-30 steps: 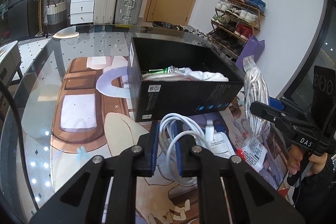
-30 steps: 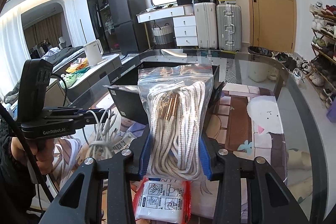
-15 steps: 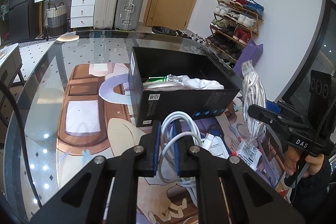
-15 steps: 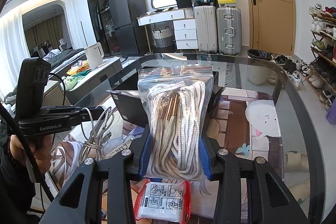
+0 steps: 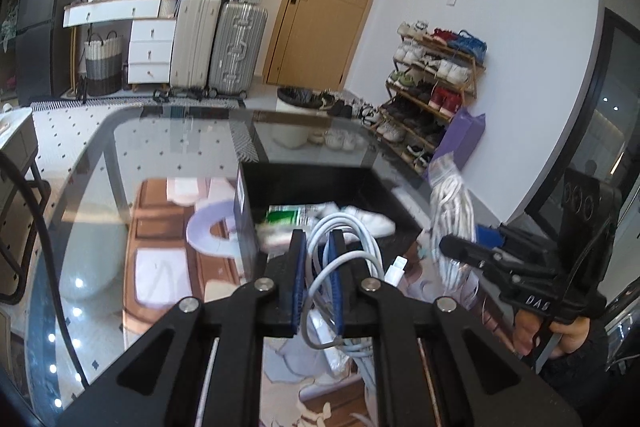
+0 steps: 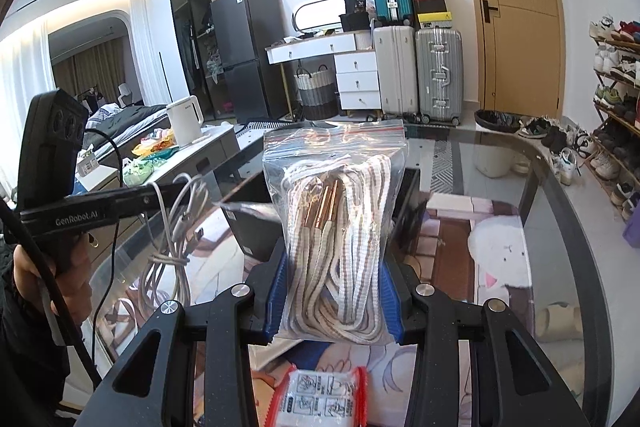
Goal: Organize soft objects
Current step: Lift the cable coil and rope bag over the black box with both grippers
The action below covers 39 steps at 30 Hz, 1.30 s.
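My left gripper [image 5: 318,259] is shut on a coiled white charging cable [image 5: 344,247] and holds it in the air just in front of the black box [image 5: 320,187]. The box holds white soft items and a green packet [image 5: 286,217]. My right gripper [image 6: 334,291] is shut on a clear zip bag of white laces [image 6: 336,219], lifted above the table to the right of the box; the bag also shows in the left wrist view [image 5: 452,219]. The left gripper and its cable [image 6: 176,227] show at the left of the right wrist view.
The glass table [image 6: 560,227] has a dark rounded rim. A red-edged packet [image 6: 320,399] lies on it under my right gripper. More white packets [image 5: 320,359] lie under my left gripper. Suitcases [image 5: 236,47], a door and a shoe rack [image 5: 432,79] stand beyond.
Both grippers have risen with their loads. The left one with the cable has moved up and toward the box, so the box now sits lower in its view.
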Each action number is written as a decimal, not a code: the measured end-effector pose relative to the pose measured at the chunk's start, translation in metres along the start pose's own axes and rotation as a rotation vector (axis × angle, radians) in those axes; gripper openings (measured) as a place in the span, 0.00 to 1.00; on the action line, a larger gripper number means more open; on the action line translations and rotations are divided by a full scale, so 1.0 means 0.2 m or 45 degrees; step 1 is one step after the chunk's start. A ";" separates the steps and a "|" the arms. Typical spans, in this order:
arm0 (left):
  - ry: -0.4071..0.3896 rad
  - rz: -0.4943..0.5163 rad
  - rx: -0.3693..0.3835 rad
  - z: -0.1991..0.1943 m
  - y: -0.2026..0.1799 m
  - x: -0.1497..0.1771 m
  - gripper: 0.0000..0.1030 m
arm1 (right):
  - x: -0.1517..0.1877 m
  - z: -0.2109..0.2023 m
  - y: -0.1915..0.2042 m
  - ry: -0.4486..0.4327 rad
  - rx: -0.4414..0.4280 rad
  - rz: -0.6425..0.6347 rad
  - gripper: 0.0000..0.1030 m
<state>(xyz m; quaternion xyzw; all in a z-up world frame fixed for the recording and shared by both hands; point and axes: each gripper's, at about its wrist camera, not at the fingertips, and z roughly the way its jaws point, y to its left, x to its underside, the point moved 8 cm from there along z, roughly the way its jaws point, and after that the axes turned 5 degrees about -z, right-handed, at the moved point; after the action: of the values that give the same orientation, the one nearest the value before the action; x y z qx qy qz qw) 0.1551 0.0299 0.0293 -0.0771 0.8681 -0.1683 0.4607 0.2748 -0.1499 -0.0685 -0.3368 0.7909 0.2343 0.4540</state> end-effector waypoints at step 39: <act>-0.170 -0.102 -0.109 0.38 0.09 -0.38 0.09 | -0.29 0.30 -0.12 0.003 0.038 0.037 0.39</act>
<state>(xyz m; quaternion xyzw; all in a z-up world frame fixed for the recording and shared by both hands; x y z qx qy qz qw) 0.2615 0.0516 0.0423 -0.1423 0.8381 -0.1437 0.5067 0.3474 -0.1071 -0.0475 -0.3186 0.7997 0.2285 0.4546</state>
